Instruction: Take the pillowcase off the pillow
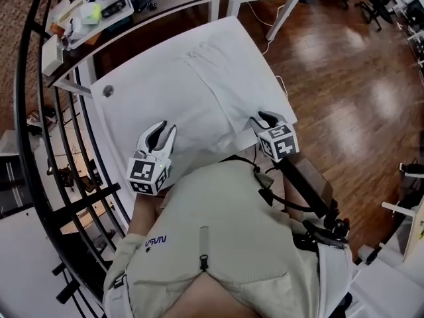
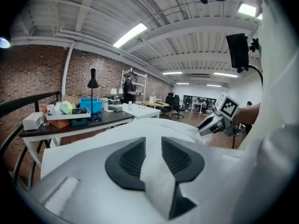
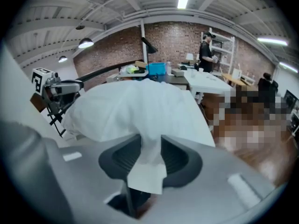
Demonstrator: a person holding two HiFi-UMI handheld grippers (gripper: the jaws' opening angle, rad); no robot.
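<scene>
Pillowcase (image 1: 199,91), white and still over the pillow hidden inside it, lies on the white table (image 1: 116,111) ahead of both sets of fingers, and its near edge runs back between them. The left gripper (image 1: 161,136) stands partly open with a flat strip of the cloth lying loose in the gap. The right gripper (image 1: 265,120) is parted a little wider, and a bunched fold hangs down through its jaws without being clamped. With neither grip tight, the likely failure is the cloth sliding forward out of the fingers. Another is that a reclosing bite pinches the filling along with the case, so a pull drags the whole pillow toward the person. The left gripper points almost level across the near left edge. The right tips more steeply down at the near right corner.
</scene>
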